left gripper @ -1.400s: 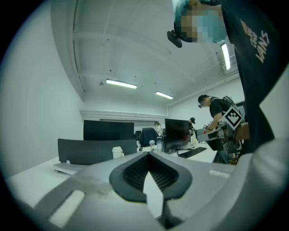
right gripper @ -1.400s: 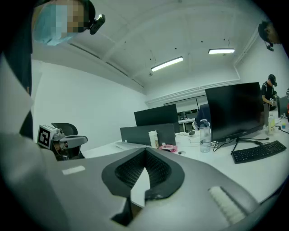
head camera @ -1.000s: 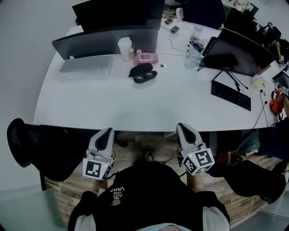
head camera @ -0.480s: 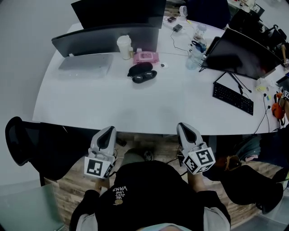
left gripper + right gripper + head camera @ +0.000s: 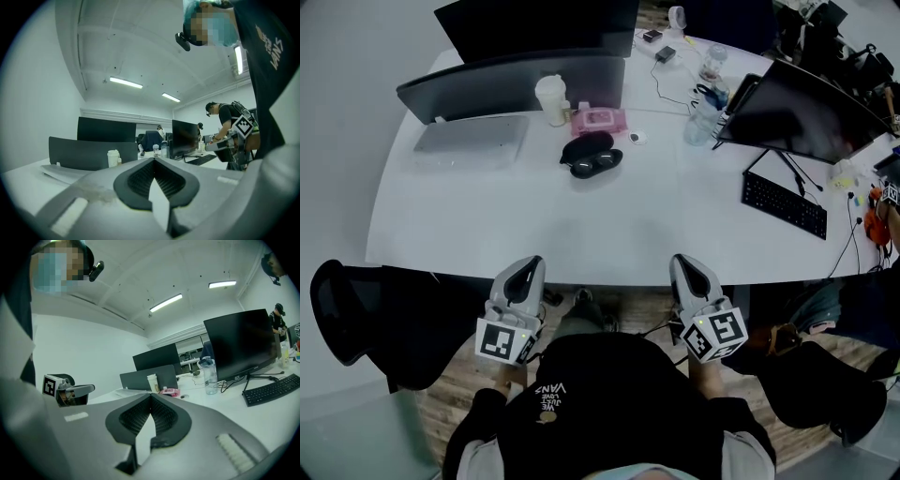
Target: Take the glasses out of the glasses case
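Observation:
A black glasses case [image 5: 590, 150] lies open at the back middle of the white table [image 5: 581, 234]. Dark glasses [image 5: 598, 166] rest in its nearer half. My left gripper [image 5: 528, 267] and right gripper [image 5: 682, 263] are held close to the body, at the table's front edge, far from the case. Both have their jaws closed together with nothing between them. The left gripper [image 5: 153, 159] points across the table, and so does the right gripper [image 5: 151, 394]. In both gripper views the case is hidden behind the jaws.
Beside the case stand a white cup [image 5: 551, 98] and a pink wipes pack [image 5: 598, 120]. A grey screen [image 5: 511, 82] and a flat silver device [image 5: 473, 141] sit at the back left. To the right are a water bottle [image 5: 701, 117], a black monitor [image 5: 806, 112] and a keyboard [image 5: 780, 204]. A black chair [image 5: 347, 309] stands left.
Both grippers stay shut at the table's front edge. The head view has shifted a little, so the table and case sit slightly lower and to the left in it.

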Tool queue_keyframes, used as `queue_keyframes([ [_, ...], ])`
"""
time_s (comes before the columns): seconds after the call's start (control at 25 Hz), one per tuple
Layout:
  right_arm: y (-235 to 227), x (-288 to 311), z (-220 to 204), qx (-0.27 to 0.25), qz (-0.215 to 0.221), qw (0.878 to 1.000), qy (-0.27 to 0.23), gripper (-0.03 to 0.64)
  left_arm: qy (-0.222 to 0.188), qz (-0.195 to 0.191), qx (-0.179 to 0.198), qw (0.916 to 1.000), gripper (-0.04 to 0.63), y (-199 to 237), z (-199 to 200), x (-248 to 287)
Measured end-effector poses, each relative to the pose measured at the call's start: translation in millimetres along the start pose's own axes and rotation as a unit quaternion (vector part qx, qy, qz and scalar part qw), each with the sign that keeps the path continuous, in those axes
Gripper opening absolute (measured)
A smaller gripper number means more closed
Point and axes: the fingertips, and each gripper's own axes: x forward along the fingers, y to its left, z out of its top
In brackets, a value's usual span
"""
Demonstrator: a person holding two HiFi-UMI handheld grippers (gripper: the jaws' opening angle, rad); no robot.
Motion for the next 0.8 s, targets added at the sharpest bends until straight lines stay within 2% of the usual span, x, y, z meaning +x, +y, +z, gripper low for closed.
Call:
queue_keyframes([
  [0.52,-4,46,23,0.013,-0.043,0.999,-0.018,-0.002,-0.004,-0.053,0.011,0.9985,0.002,51,20,60],
  [0.8,-5,67,27,0.013,-0.066,0.997,-0.026,-0.002,-0.002,-0.082,0.016,0.9965,0.0,72,17,83],
])
